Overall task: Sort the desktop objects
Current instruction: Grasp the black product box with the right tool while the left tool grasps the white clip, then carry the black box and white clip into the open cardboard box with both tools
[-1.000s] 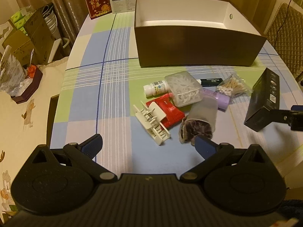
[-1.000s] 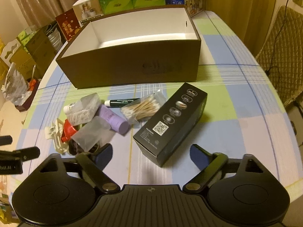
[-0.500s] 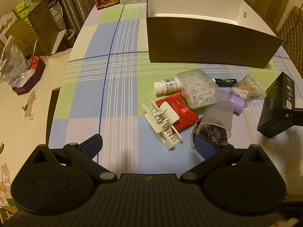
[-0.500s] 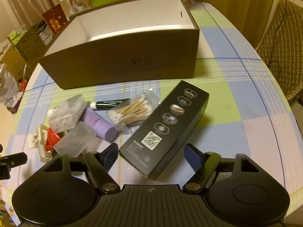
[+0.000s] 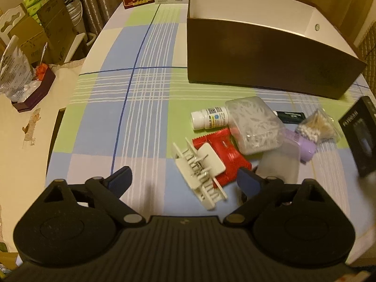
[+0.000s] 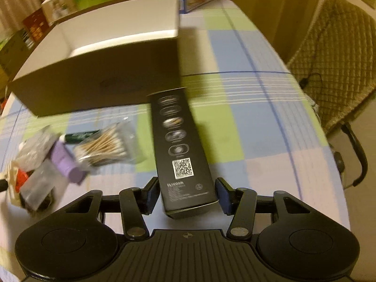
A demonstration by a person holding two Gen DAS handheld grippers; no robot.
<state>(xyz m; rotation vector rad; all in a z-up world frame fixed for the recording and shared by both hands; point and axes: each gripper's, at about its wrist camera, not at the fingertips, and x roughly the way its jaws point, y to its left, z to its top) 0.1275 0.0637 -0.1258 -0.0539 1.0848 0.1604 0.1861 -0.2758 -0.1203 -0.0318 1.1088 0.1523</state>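
My right jaws (image 6: 186, 196) are closing on the long black carton (image 6: 179, 145), which now lies lengthwise between them, pointing toward twelve o'clock at the big brown box (image 6: 98, 89). A second ago that carton lay slanted toward one o'clock with my jaws spread wide either side of it; since then I have come in over its near end and lined up with it. A thin gap shows at each pad, so I judge the grip is not yet made. The carton rests on the counter (image 6: 258, 141), its far end just short of the brown box's front wall.

My left jaws (image 5: 184, 183) are wide but starting to close, with nothing pressed between them. They have dropped nearer the pile: the white claw clip (image 5: 199, 169) sits at twelve o'clock just ahead of them, lying over the red packet (image 5: 223, 150), and the frosted pouch (image 5: 279, 166) is at one o'clock by my right-hand pad. Beyond lie the white pill bottle (image 5: 208, 118), the clear tub (image 5: 253, 125), and the bag of cotton swabs (image 5: 317, 127) at two o'clock.

So both hands are committing to first picks; the brown box looks empty, and I judge sorting has barely begun.
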